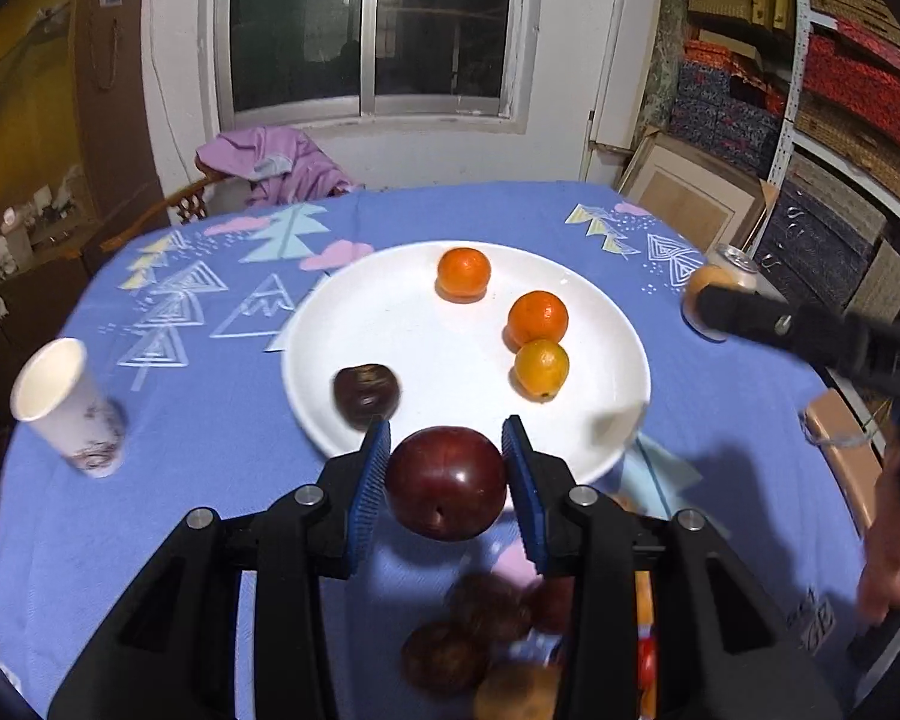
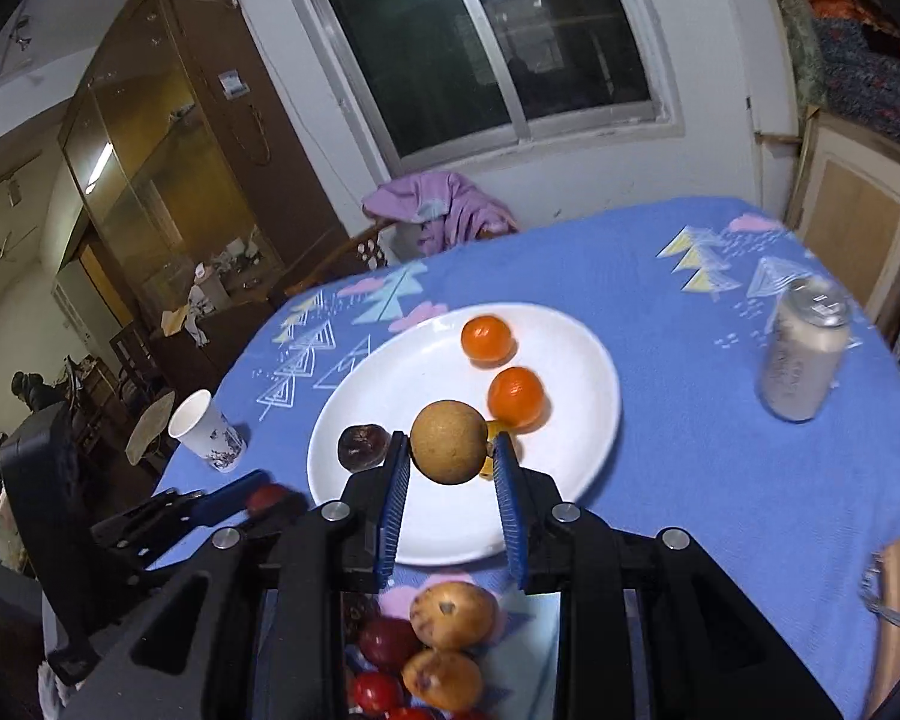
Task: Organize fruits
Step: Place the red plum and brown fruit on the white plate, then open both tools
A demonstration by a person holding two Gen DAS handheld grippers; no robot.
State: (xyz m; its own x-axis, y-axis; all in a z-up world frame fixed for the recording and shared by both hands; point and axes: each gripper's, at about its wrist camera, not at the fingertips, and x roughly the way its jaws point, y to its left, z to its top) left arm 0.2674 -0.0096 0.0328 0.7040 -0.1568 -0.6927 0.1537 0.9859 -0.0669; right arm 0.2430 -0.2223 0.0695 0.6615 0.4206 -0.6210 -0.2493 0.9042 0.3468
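left tongs [image 1: 445, 468] grip a red plum [image 1: 445, 483]; right tongs [image 2: 448, 462] clasp a brown fruit [image 2: 448, 441] above the plate [image 2: 582, 414].

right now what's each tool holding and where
Left tool: dark red plum, pinched across its sides. Right tool: round brown fruit, also by its sides.
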